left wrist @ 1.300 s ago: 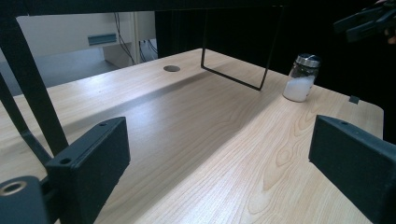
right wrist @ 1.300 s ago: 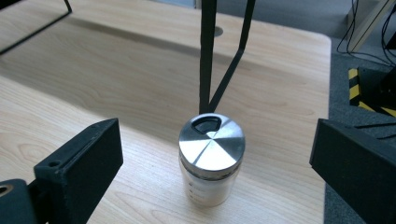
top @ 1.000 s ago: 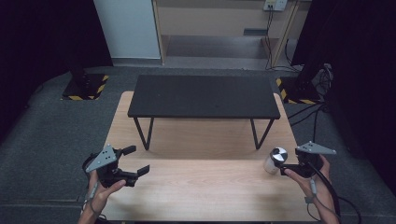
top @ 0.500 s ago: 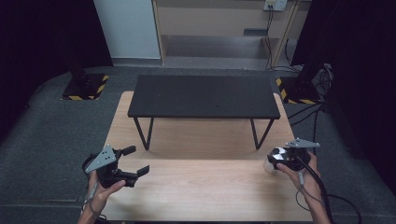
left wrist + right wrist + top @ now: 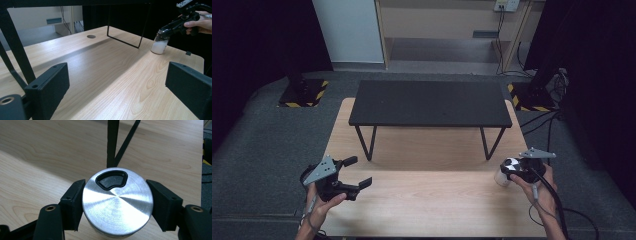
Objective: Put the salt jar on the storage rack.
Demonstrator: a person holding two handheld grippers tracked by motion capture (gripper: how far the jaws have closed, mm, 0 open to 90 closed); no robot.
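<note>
Jar (image 5: 117, 202) with unlabelled metal lid sits clamped in right tool (image 5: 117, 203); left tool (image 5: 349, 172) gapes empty.

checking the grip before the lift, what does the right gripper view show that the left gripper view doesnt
Right gripper view: the jar's metal lid from above, with its black-rimmed pour opening, and the right hand-held gripper with a pad against each side of the lid.

Left gripper view: the jar's clear body with white powder inside, a hole in the table, and the left hand-held gripper open over bare wood.

Both: the jar, the wooden table and the black stand's legs.
</note>
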